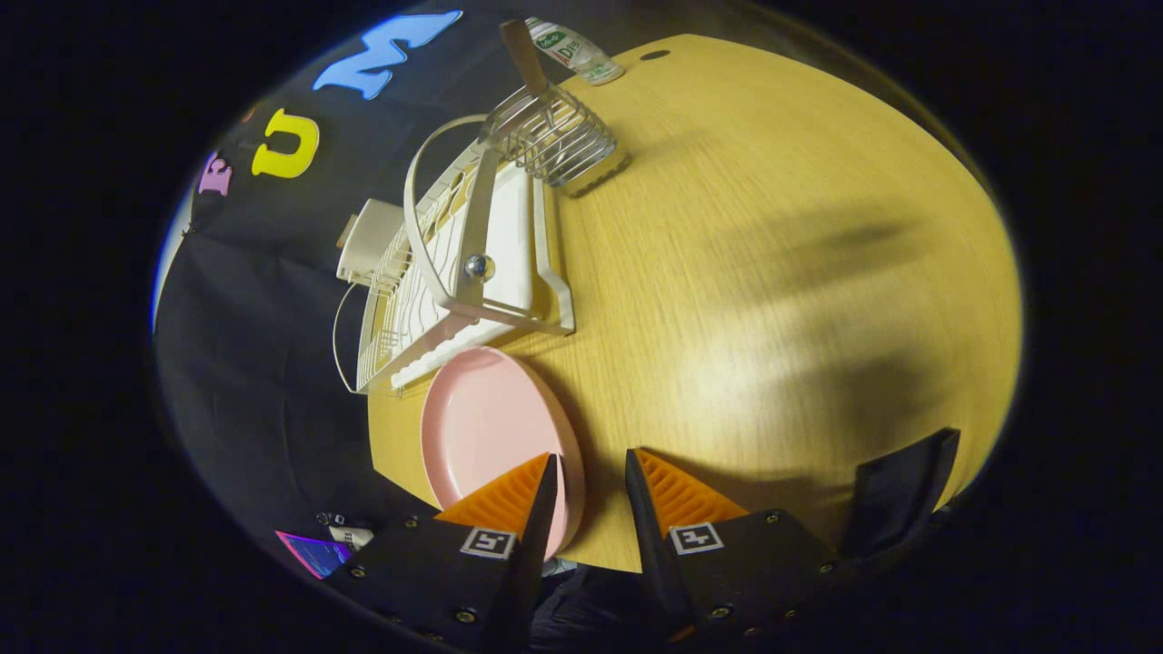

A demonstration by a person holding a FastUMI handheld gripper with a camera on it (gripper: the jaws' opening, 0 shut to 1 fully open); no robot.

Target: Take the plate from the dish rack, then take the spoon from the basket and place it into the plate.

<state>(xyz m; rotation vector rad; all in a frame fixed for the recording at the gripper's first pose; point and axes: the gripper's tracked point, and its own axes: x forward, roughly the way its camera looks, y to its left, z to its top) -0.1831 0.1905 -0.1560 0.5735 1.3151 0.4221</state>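
Gripper (589,468) fingers spread, nothing between them. One pink plate (486,427) lies flat on the wooden table (781,272), beside the one white dish rack (454,272). One wire basket (550,136) holds one spoon (525,54); one bottle (572,50) stands beyond.

bottle (572,50) label blurred, no text legible

Pink plate (482,427). White dish rack (454,263). Shiny silver wire basket (554,136). Yellow-brown bench (772,272) with thin wood lines. Clear bottle (574,50), green-white label.
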